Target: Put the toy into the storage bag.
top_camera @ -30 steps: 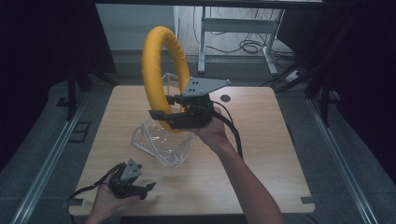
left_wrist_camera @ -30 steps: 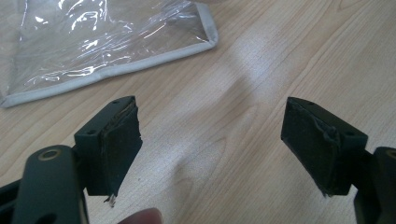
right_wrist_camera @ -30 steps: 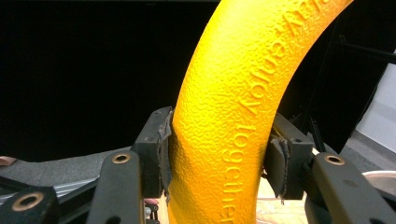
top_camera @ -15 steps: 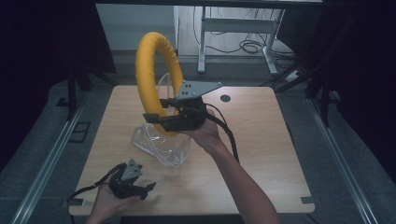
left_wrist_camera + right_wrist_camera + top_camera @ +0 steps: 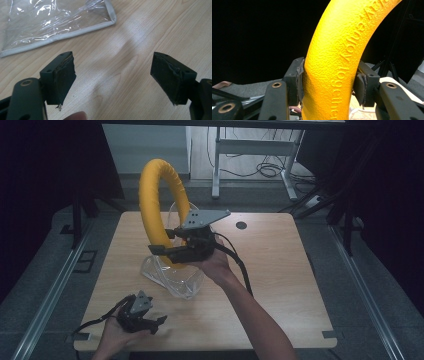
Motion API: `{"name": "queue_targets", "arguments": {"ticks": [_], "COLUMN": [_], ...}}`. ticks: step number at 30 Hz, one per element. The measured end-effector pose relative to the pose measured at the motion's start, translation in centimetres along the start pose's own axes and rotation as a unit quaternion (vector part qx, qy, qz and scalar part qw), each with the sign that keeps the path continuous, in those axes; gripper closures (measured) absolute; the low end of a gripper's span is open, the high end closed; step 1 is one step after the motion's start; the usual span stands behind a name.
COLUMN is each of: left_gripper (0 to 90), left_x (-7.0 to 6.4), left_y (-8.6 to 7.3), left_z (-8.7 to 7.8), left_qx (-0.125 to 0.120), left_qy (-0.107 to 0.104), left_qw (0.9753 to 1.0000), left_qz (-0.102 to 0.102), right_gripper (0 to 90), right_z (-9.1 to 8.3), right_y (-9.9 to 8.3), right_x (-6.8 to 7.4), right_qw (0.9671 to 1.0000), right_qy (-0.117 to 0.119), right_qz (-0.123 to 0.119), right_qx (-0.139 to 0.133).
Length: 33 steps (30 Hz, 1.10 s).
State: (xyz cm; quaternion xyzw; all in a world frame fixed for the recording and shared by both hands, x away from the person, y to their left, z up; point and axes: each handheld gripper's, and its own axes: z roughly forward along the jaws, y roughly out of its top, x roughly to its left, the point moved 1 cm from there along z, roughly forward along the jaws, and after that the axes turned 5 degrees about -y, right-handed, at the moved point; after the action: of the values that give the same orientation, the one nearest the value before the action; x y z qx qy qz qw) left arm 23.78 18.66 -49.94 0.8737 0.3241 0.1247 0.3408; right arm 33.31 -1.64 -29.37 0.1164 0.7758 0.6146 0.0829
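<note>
We find a yellow ring (image 5: pixel 156 202), thick and textured with raised lettering along its side, held upright above the surface (image 5: pixel 280 270) in the jaws of the right gripper (image 5: pixel 165 251). In the right gripper view the ring (image 5: pixel 337 65) sits directly between the two pads, which press against it from either side; the gripper (image 5: pixel 329 86) is pinching the ring at its lower arc, and the rest of the loop rises up and away from the jaws.

Just below that gripper and the bottom of the ring lies a clear plastic bag (image 5: pixel 172 277) with a pale piped edge, resting on the wooden surface. We cannot tell whether the ring touches it.

The left gripper (image 5: pixel 150 322) rests low at the near edge of the surface, well apart from the ring, in the person's left hand (image 5: pixel 117 337). In the left gripper view its jaws stand widely spread with only bare wood between them (image 5: pixel 113 77); the bag (image 5: pixel 55 20) lies ahead of the jaws and toward their left, clear of both pads.
</note>
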Motion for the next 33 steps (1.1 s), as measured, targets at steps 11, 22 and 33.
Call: {"name": "queue_targets", "arguments": {"ticks": [11, 22, 33], "left_gripper": [19.8, 19.8, 19.8], "left_x": [0.0, 0.0, 0.0], "left_y": [0.0, 0.0, 0.0], "left_z": [0.0, 0.0, 0.1], "left_qx": [0.002, 0.004, 0.007], "left_qy": [0.001, 0.002, 0.005], "left_qw": [1.0000, 1.0000, 0.9999], "left_qz": [0.003, 0.005, 0.006], "right_gripper": [48.5, 48.5, 48.4], "right_z": [0.8, 1.6, 1.7], "right_y": [-0.9, -2.7, -4.6], "right_x": [-0.3, -1.1, -1.3], "right_qw": [0.9999, 0.9995, 0.9988], "right_qy": [0.008, 0.015, 0.017], "right_qz": [0.003, 0.022, 0.039], "right_qx": [0.008, 0.018, 0.023]}}
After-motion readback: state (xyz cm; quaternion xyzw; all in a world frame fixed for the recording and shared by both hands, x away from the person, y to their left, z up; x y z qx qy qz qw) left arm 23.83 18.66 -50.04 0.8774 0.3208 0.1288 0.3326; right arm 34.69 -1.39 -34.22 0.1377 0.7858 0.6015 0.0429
